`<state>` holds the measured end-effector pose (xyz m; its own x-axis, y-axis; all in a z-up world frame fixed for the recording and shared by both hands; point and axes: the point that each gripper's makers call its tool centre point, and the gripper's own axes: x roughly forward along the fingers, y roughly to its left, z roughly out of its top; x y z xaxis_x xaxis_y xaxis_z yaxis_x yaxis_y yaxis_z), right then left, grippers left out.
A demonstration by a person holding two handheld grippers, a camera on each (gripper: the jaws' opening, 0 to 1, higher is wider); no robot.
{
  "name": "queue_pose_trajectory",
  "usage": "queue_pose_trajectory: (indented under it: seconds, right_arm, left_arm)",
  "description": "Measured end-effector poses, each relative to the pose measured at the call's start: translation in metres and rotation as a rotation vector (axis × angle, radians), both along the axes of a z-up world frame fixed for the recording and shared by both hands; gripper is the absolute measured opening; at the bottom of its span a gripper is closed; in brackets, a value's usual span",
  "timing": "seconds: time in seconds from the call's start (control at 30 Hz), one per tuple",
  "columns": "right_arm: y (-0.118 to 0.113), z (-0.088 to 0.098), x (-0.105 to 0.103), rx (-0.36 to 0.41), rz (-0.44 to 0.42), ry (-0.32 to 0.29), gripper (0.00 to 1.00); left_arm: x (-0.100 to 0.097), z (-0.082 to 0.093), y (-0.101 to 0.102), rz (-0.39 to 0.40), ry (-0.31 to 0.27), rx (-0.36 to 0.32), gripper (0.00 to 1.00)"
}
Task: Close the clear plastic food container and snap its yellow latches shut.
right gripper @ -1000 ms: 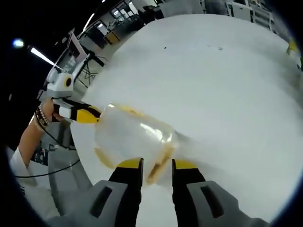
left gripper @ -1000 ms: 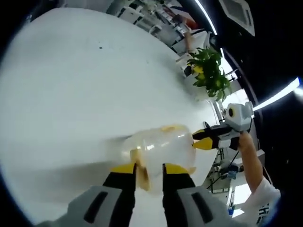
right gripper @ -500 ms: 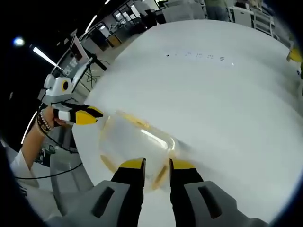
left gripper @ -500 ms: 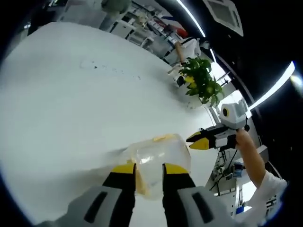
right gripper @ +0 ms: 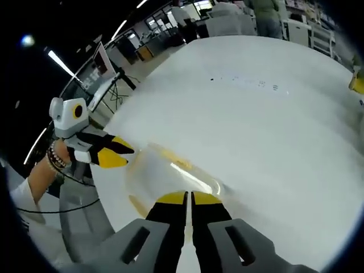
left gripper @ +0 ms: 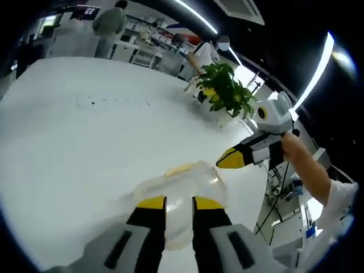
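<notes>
Left gripper view: my left gripper (left gripper: 172, 202) is parted around the near rim of the container (left gripper: 181, 183); my right gripper (right gripper: 183, 198) is clenched. I judge it light, thin, slippery; hold the yellow latches (left gripper: 181, 169).

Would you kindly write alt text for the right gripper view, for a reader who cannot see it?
The right gripper, jaws nearly together, meets the near edge of a clear plastic container with yellow latches on a white table. The left gripper, held in a person's hand, points at the container's far side.
</notes>
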<state>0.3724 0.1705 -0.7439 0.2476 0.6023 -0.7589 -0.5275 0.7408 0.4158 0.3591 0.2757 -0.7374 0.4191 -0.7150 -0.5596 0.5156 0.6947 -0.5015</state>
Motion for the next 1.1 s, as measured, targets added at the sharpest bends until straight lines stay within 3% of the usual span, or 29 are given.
queue_pose_trajectory:
  seconds: [0.1, 0.2, 0.3, 0.47, 0.73, 0.83, 0.97, 1.1]
  right_arm:
    - [0.006, 0.001, 0.001, 0.019, 0.011, -0.009, 0.0]
    - [0.013, 0.002, 0.002, 0.041, 0.019, -0.012, 0.0]
    - [0.018, 0.003, 0.001, 0.045, 0.035, -0.023, 0.0]
    - [0.025, 0.002, 0.001, 0.06, 0.05, -0.028, 0.0]
    - [0.036, -0.002, -0.002, 0.057, 0.083, -0.038, 0.0]
    - [0.039, -0.003, -0.004, 0.066, 0.098, -0.032, 0.0]
    - [0.042, -0.006, -0.006, 0.068, 0.11, -0.029, 0.0]
    - [0.044, -0.009, -0.006, 0.054, 0.128, -0.047, 0.0]
  left_arm:
    - [0.0, 0.0, -0.003, -0.006, -0.038, 0.01, 0.1]
    - [-0.001, 0.002, -0.01, -0.005, -0.045, -0.029, 0.1]
    - [0.0, -0.001, -0.008, -0.002, -0.097, 0.017, 0.1]
    - [-0.005, -0.006, -0.013, 0.007, -0.085, -0.012, 0.07]
    - [-0.011, -0.007, -0.028, -0.041, -0.146, 0.03, 0.0]
    - [-0.012, -0.009, -0.03, -0.093, -0.197, 0.099, 0.0]
    - [-0.016, -0.007, -0.042, -0.103, -0.195, 0.074, 0.0]
    - [-0.017, -0.011, -0.047, -0.128, -0.209, 0.103, 0.0]
